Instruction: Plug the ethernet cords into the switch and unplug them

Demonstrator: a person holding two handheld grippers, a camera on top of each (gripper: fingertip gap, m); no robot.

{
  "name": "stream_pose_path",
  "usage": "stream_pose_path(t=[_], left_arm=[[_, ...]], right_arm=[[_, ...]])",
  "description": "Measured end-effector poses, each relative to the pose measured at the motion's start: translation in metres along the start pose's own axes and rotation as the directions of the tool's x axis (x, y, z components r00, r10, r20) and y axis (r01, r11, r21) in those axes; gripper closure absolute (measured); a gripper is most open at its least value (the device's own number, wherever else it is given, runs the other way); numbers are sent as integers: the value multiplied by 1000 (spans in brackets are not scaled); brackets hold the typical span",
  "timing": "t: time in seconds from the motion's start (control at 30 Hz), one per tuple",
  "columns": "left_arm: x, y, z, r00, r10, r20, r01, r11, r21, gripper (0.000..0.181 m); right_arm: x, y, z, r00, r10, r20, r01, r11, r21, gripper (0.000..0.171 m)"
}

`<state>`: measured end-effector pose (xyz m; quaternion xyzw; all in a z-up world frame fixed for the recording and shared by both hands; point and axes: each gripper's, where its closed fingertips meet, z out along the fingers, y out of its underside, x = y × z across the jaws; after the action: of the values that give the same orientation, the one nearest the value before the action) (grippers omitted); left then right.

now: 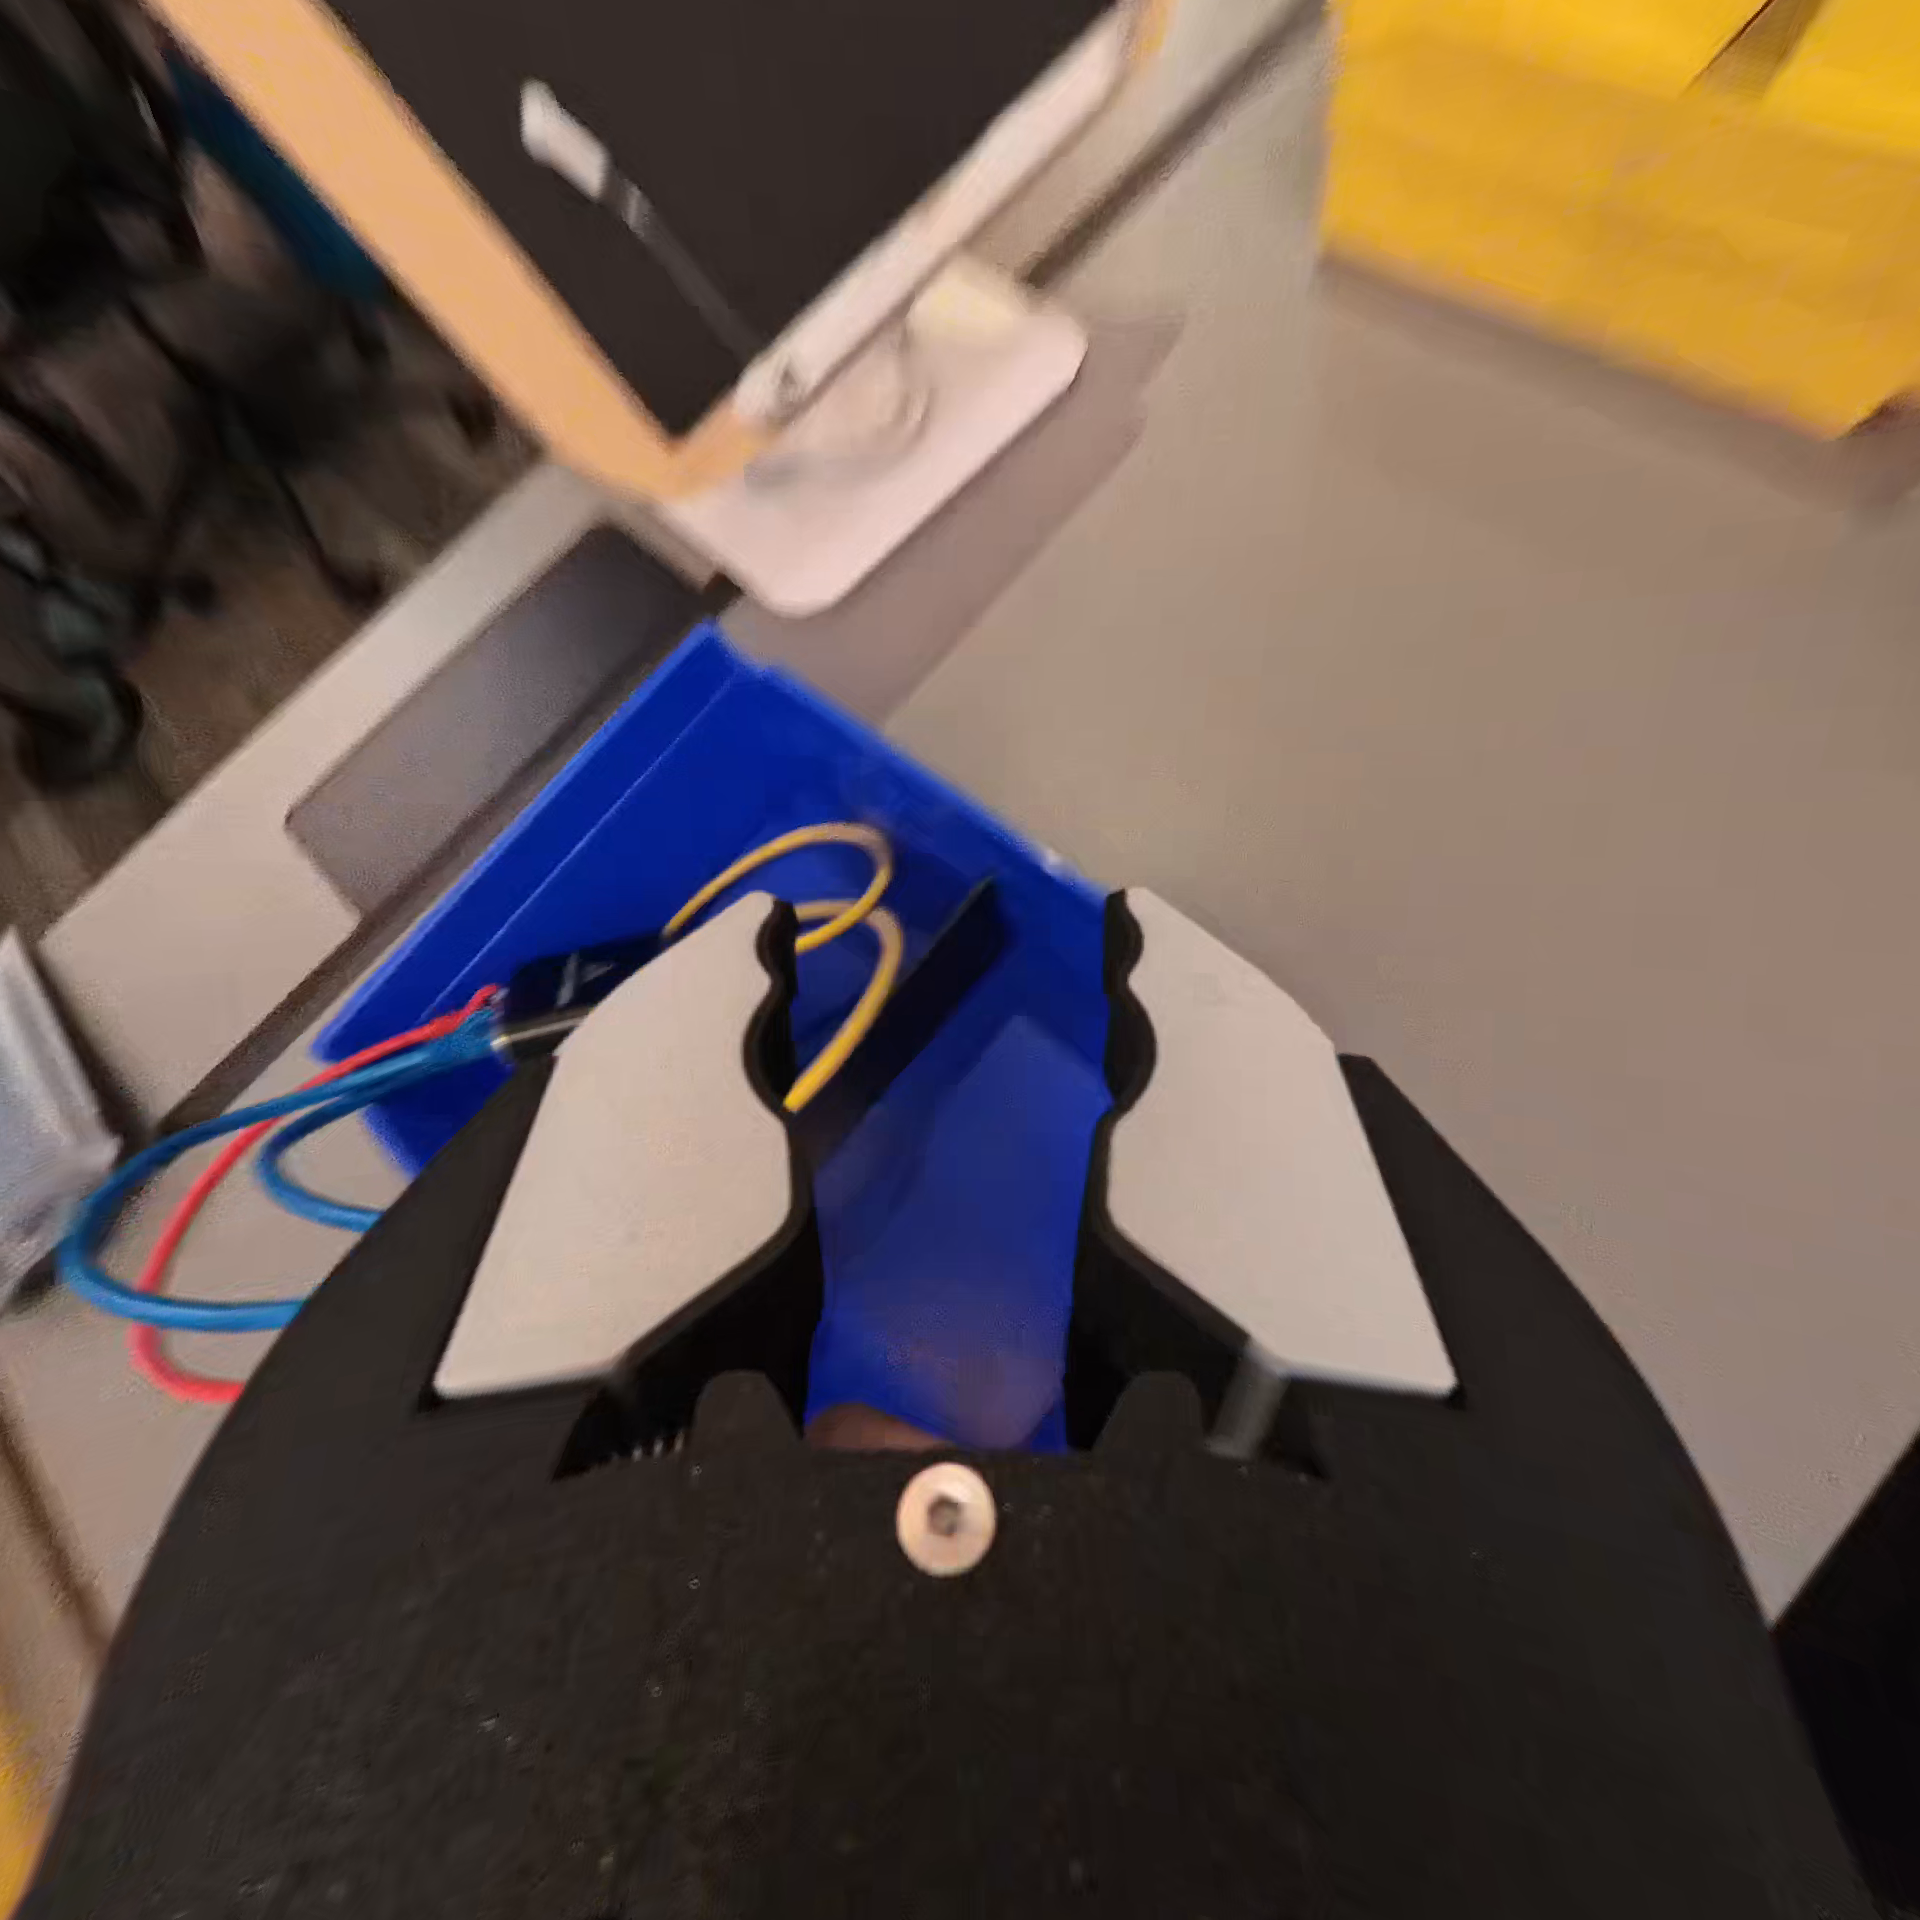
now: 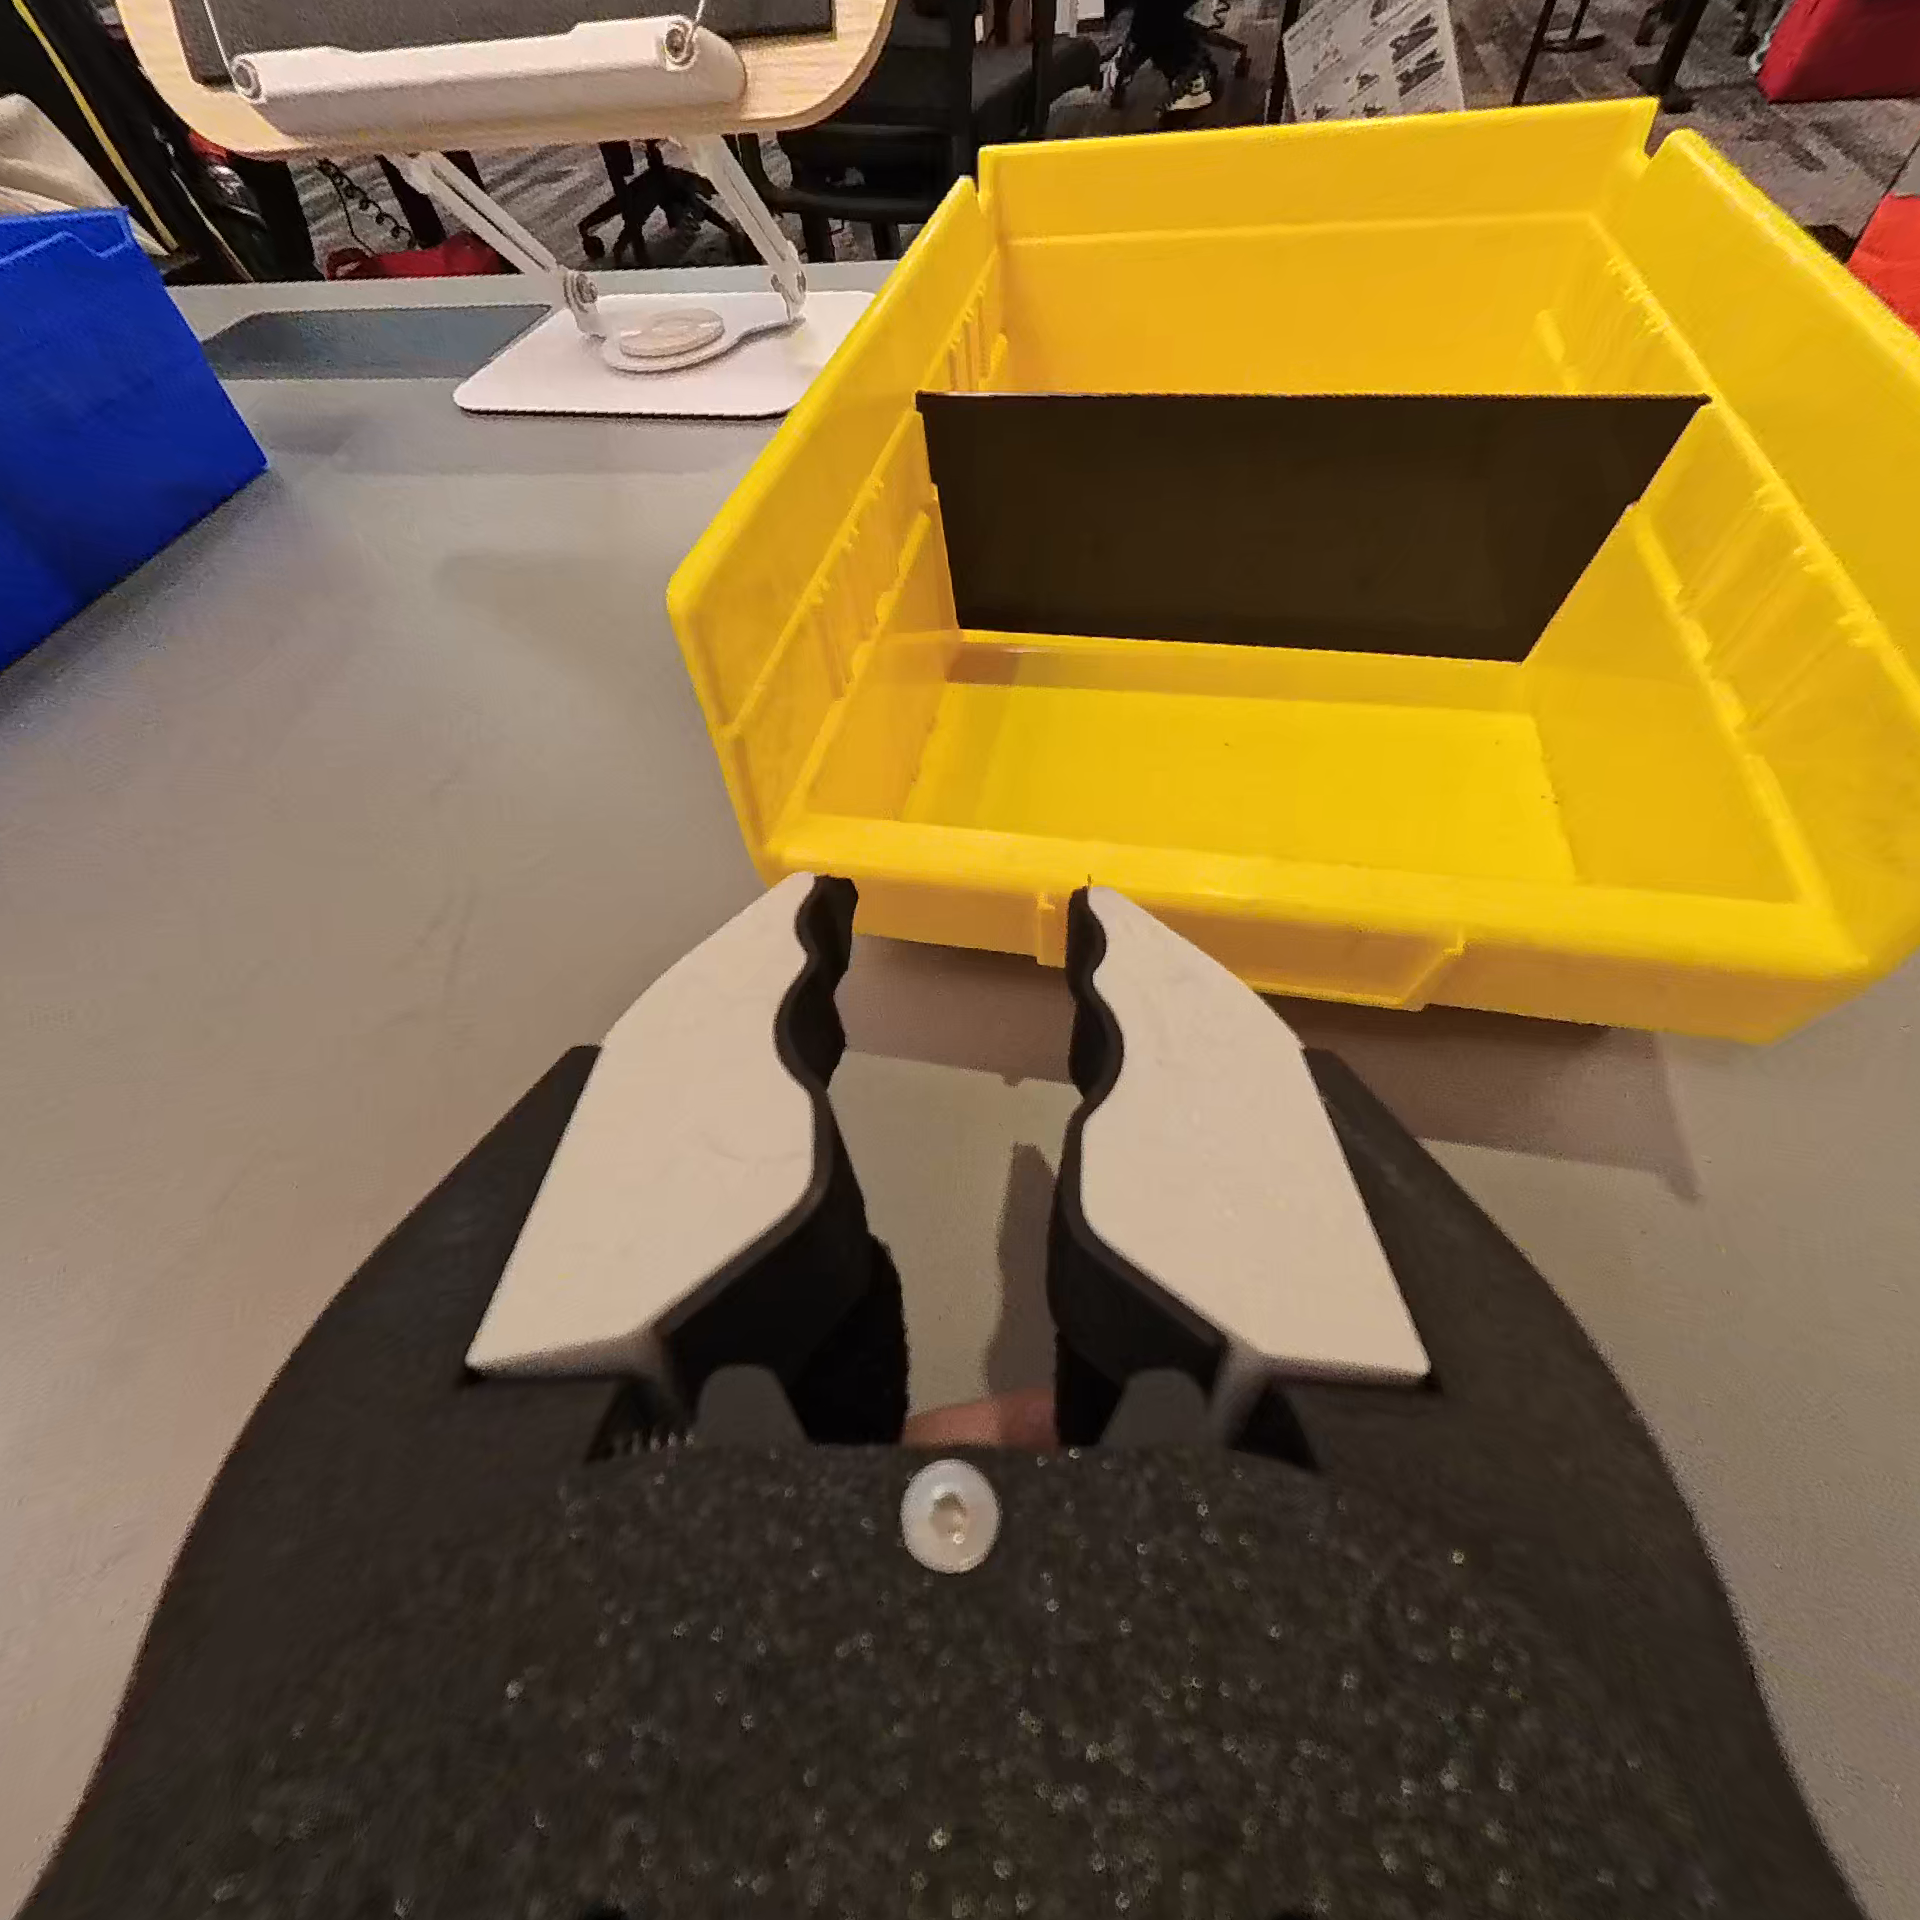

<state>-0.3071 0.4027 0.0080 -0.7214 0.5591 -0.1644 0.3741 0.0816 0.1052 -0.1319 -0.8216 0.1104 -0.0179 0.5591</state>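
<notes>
- Beyond the spread, empty left tool (image 1: pixel 945 914), the switch (image 1: pixel 566 992) and yellow cord (image 1: pixel 873 997) lie inside the blue bin (image 1: pixel 727 748).
- Right tool (image 2: pixel 961 894) gapes, empty, before the yellow bin (image 2: pixel 1143 914).

A grey counter (image 2: pixel 364 831) fills the foreground. At its far edge stands a white stand (image 2: pixel 665 364) carrying a wood-framed board (image 2: pixel 831 94). Beyond it lie patterned carpet (image 2: pixel 1621 114), office chairs (image 2: pixel 634 197) and a red beanbag (image 2: pixel 1839 42).
</notes>
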Motion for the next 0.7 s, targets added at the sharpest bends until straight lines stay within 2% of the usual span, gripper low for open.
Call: stream_pose_path(t=[0.1,0.2,0.27,0.33,0.47,0.7], left_arm=[[-57,19,38,998,17,53,0,955,-297,125],[-93,56,65,997,-8,82,53,825,-563,117],[-102,77,76,992,-87,93,127,729,-673,113],[-109,89,82,985,-123,124,175,664,-727,114],[-120,110,85,972,-129,198,236,574,-784,99],[-128,127,102,944,-159,291,330,535,-778,90]], right_arm=[[2,1,-2,1000,13,0,-13,1000,-2,131],[4,2,-2,1000,30,5,-30,1000,-6,131],[4,3,-1,999,41,11,-40,999,-8,131],[5,4,0,999,46,17,-46,999,-17,131],[5,5,0,998,53,26,-52,998,-22,131],[-3,9,5,997,51,52,-48,997,-53,131]])
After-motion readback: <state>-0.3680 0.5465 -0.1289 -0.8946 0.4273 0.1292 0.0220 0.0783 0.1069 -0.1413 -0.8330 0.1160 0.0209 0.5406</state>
